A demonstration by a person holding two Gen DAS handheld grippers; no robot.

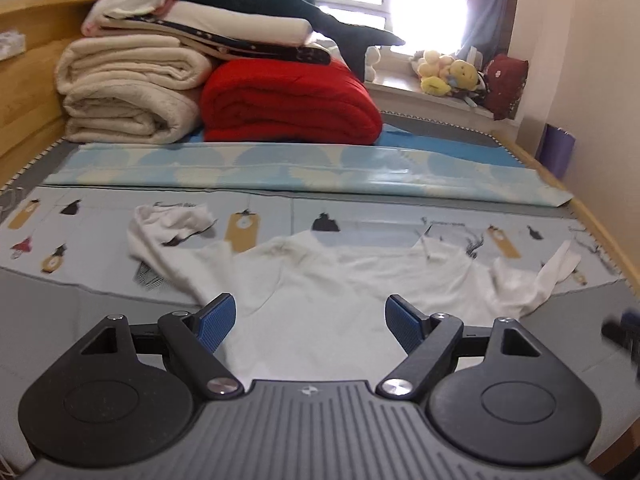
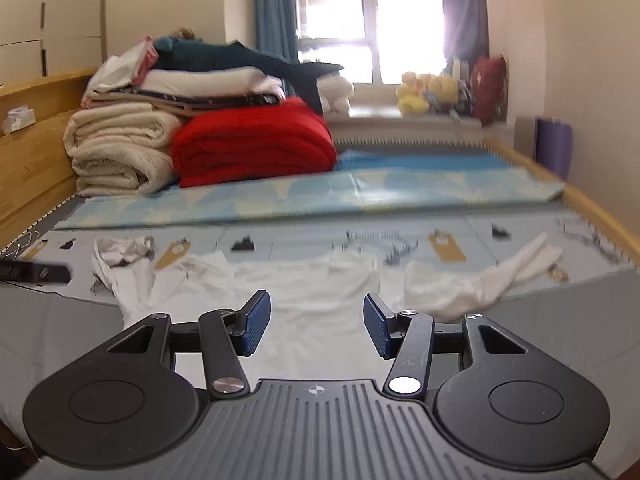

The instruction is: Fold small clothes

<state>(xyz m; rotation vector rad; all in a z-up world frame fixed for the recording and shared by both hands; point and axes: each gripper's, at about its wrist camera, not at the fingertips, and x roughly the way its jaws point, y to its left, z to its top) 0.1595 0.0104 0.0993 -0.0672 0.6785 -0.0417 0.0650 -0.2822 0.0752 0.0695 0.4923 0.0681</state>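
Note:
A white long-sleeved top (image 1: 340, 280) lies spread face up on the patterned grey mat (image 1: 100, 216) of the bed. Its left sleeve (image 1: 160, 232) is bunched and its right sleeve (image 1: 552, 276) trails off to the side. My left gripper (image 1: 310, 322) hovers above the top's near hem, open, with nothing between its blue pads (image 1: 216, 320). In the right wrist view the same top (image 2: 320, 280) lies ahead. My right gripper (image 2: 316, 322) stands open over its lower middle and holds nothing. A dark blurred shape (image 1: 624, 332) shows at the right edge of the left wrist view.
Folded cream blankets (image 1: 128, 92) and a red blanket (image 1: 288, 104) are stacked at the far left of the bed. A folded blue mat (image 1: 280, 168) lies across behind the top. A wooden bed rail (image 1: 600, 232) runs along the right, and plush toys (image 1: 448, 72) sit on the windowsill.

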